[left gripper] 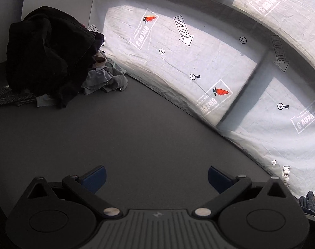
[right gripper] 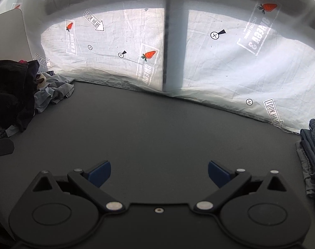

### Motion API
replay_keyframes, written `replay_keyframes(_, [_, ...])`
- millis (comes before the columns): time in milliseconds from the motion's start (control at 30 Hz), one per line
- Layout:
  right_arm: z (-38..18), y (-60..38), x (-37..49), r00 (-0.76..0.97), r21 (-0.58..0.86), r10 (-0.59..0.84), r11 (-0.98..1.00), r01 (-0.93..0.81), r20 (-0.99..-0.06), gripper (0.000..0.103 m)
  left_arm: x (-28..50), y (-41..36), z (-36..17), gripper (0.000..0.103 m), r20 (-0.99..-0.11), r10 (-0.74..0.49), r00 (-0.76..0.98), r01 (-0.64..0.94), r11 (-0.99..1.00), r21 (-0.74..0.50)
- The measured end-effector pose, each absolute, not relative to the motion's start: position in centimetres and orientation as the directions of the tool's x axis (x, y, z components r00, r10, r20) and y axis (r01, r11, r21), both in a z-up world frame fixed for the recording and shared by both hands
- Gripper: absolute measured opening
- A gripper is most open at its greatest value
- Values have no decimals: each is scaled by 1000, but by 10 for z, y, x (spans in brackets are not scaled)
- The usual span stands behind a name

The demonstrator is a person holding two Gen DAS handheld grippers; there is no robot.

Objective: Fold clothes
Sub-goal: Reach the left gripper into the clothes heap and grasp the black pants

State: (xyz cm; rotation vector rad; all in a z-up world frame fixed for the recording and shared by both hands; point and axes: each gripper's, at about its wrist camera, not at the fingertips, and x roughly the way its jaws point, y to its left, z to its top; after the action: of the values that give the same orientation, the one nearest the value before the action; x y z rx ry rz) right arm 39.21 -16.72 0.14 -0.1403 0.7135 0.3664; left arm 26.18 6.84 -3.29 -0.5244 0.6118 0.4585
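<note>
In the left wrist view, the left gripper (left gripper: 156, 178) is held released and empty over the bare grey tabletop (left gripper: 136, 128). A clothes pile (left gripper: 53, 58) is seen at the far left edge, against the printed sheet (left gripper: 188, 62).

In the right wrist view, the right gripper (right gripper: 159, 174) is likewise spread with nothing held. Folded jeans (right gripper: 313, 155) lie at the tabletop's right edge, the pile at the left.

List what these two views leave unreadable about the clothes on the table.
- Pile, left wrist view: the black garment covers the lower items; their count is hidden.
- Denim stack, right wrist view: cut by the right edge.
- Small print on the backdrop sheet: too blurred.
</note>
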Motion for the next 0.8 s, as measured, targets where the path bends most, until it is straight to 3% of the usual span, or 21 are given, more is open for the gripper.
replay_keyframes(200, [3, -103, 431, 718, -31, 255, 933, -359, -648, 101, 301, 182, -32, 94, -603, 431, 671, -656, 724, -212])
replay_keyframes(267, [3, -77, 444, 722, -36, 240, 938, -344, -649, 101, 315, 223, -31, 82, -585, 503, 636, -701, 694, -166])
replay_keyframes(333, [3, -52, 455, 727, -41, 225, 943, -329, -649, 101, 329, 264, -30, 62, -563, 571, 597, -743, 658, -121])
replay_keyframes(467, [-2, -6, 473, 733, -81, 174, 951, -299, -658, 101, 357, 346, -28, 63, -507, 695, 509, -819, 573, -36])
replay_keyframes(600, [-7, 26, 479, 726, -104, 153, 949, -296, -671, 101, 376, 420, -30, 90, -431, 807, 404, -894, 448, 2])
replay_keyframes(633, [-9, 33, 480, 724, -117, 148, 946, -302, -674, 101, 380, 436, -33, 92, -420, 826, 377, -910, 415, 0])
replay_keyframes(800, [-24, 58, 489, 673, -130, 140, 934, -334, -726, 101, 400, 495, -61, 91, -536, 778, 328, -927, 375, -23])
